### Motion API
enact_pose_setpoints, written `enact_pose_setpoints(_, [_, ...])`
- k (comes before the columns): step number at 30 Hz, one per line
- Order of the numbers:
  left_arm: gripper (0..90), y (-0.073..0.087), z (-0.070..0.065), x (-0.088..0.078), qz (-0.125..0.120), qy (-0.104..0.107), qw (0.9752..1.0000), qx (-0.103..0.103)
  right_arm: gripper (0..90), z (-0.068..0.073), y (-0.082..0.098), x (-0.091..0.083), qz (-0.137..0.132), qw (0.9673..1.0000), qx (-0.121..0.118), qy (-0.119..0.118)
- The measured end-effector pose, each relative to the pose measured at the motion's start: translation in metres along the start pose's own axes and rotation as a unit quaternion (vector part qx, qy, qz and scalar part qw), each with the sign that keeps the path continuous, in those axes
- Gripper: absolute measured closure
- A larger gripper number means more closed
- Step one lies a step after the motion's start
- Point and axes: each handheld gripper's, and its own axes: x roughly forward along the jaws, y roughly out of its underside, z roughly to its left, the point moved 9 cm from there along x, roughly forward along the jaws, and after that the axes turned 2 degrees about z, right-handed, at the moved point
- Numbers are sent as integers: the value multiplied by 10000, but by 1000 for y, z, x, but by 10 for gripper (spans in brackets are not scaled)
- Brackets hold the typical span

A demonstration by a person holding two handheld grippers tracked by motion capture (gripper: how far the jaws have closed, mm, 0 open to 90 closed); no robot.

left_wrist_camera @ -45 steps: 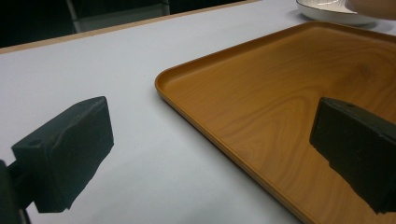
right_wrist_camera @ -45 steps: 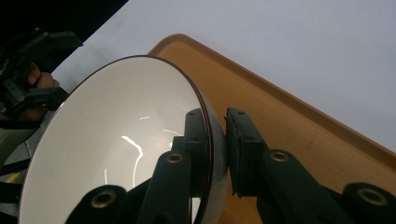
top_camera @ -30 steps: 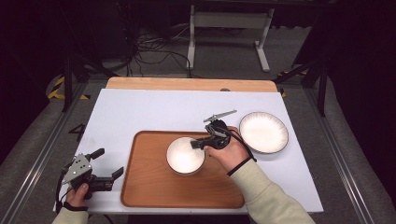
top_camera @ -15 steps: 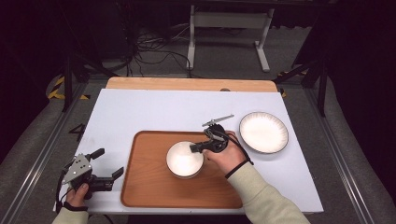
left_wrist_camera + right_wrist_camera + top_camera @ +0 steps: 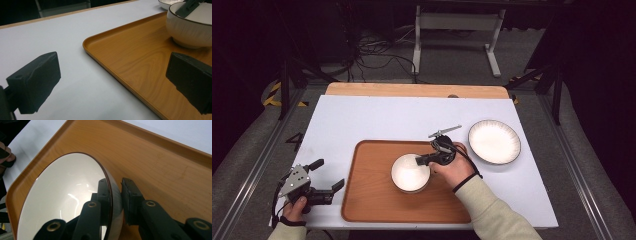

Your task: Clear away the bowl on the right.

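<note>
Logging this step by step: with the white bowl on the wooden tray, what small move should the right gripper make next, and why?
Probably open and back off: the right gripper grips the rim of the white ceramic bowl, which appears to sit flat on the brown wooden tray.

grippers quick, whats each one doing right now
left gripper: open, holding nothing, beside the tray.
right gripper: shut on the bowl rim, one jaw inside, one outside.

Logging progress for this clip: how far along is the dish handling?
Done: the white bowl sits on the wooden tray. In hand: the right gripper straddles its rim, one jaw inside, one outside. Left: the plate lies on the table beside the tray; the left gripper waits open near the tray's corner.
</note>
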Motion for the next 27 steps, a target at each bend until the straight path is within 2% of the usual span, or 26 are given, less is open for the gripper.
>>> enact_pose_setpoints(13, [3, 0, 0, 0, 2, -2, 10000, -4, 784, -6, 3, 2, 24, 9997, -227, 56])
enact_pose_setpoints(27, [3, 0, 0, 0, 2, 1, 10000, -1, 662, -7, 0, -4, -201, 9984, -519, 134])
